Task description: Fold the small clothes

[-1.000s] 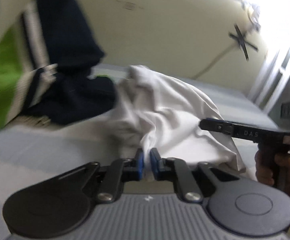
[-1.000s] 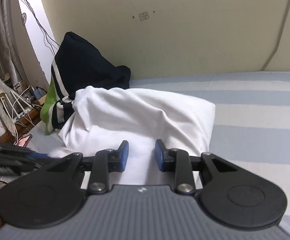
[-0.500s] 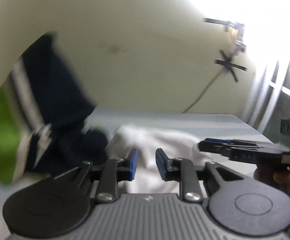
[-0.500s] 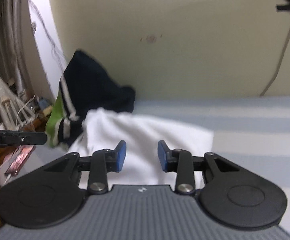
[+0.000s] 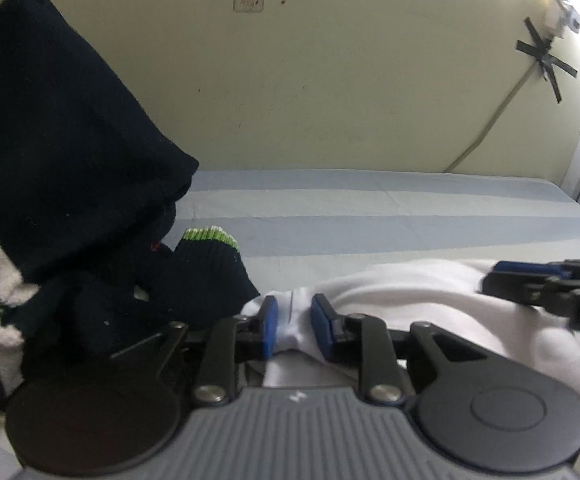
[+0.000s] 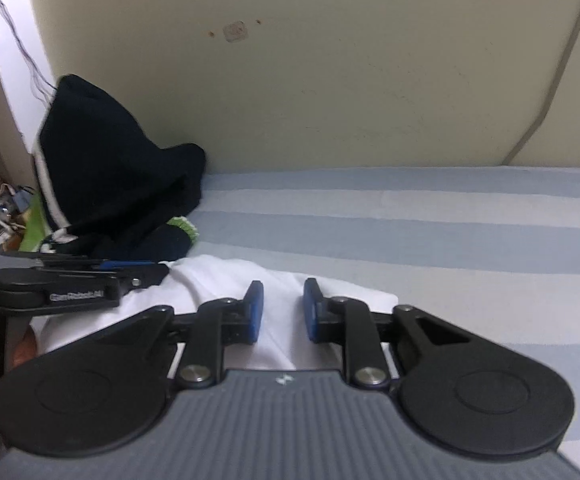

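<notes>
A white garment (image 5: 417, 300) lies low on the striped blue bed sheet (image 5: 369, 216); it also shows in the right wrist view (image 6: 226, 280). My left gripper (image 5: 293, 326) is open, with a bit of the white cloth lying between its blue pads, at the garment's left edge. My right gripper (image 6: 280, 308) is open over the garment's right part, with cloth between and below its pads. The right gripper shows from the side in the left wrist view (image 5: 545, 284), and the left gripper in the right wrist view (image 6: 130, 276).
A heap of dark navy clothing with white and green stripes (image 5: 70, 200) leans against the cream wall (image 5: 329, 80) at the left; it also shows in the right wrist view (image 6: 110, 184). A cable (image 5: 489, 128) runs down the wall. Clutter and wires (image 6: 2, 208) sit beyond the bed's left edge.
The left gripper was shut on the white cloth a second ago and is now open. The bunched garment has dropped and lies flatter. Both grippers have come down close to it.
</notes>
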Tool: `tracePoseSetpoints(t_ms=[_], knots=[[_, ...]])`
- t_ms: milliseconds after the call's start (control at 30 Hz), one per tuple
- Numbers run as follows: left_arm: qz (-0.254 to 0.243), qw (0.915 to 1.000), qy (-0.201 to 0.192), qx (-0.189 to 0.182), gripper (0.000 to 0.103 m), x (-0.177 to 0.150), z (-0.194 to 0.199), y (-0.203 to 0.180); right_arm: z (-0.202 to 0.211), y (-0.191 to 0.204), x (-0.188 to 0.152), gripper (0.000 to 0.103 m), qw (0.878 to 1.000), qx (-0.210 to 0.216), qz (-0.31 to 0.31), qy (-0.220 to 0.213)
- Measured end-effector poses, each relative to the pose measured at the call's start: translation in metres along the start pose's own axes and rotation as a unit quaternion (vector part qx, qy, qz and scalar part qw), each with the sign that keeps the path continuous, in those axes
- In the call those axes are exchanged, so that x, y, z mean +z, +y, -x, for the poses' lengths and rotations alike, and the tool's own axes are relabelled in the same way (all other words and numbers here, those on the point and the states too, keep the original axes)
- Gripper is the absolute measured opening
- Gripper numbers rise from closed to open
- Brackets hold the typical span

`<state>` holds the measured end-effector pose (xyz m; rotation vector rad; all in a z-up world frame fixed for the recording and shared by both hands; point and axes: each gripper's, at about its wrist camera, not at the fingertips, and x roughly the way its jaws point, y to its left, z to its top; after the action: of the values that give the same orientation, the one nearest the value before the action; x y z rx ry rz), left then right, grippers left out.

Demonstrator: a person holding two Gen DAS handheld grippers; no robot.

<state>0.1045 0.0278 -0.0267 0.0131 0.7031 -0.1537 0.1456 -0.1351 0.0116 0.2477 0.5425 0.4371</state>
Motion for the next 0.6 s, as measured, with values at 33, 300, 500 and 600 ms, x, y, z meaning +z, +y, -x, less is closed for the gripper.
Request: tracePoseSetpoints(t_ms=[33, 300, 500, 600], knots=[[0.001, 1.0, -0.002, 0.004, 0.038, -0.001, 0.005, 0.001, 0.01, -0.002, -0.002, 0.034, 1.0, 0.007, -0.006, -0.008], [0.022, 0.999, -0.017, -0.034, 0.05, -0.009, 0.041, 0.021, 0.078, 0.001, -0.033, 0.056, 0.998, 0.058, 0.02, -0.022], [0.024, 0.9991, 0.013, -0.032, 0.051, -0.018, 0.014, 0.021, 0.076, 0.002, -0.05, 0.006, 0.998, 0.031, 0.058, 0.0], [0.02, 0.9991, 0.014, -0.035, 0.056, -0.02, 0.018, 0.024, 0.099, 0.0, -0.045, 0.003, 0.997, 0.043, 0.061, -0.027]])
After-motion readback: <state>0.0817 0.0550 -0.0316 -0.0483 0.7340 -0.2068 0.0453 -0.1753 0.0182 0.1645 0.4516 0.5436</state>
